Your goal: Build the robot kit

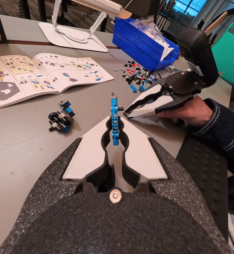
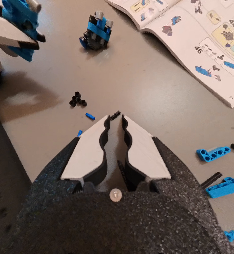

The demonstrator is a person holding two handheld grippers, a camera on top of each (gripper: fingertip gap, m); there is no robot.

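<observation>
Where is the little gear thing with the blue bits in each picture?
Left wrist view: the gear block sits left of centre on the table, below the booklet.
Right wrist view: gear block near the top, left of the booklet.
Shared landmark: the open booklet.

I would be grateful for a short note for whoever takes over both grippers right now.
Left gripper: shut on the blue beam, held upright above the grey table; a black pin sticks out of its side.
Right gripper: fingers slightly apart, tips at a small black pin; grip unclear.
Nearby: geared sub-assembly, open instruction booklet, black three-armed connector, blue pin, loose parts pile, blue bin.
</observation>
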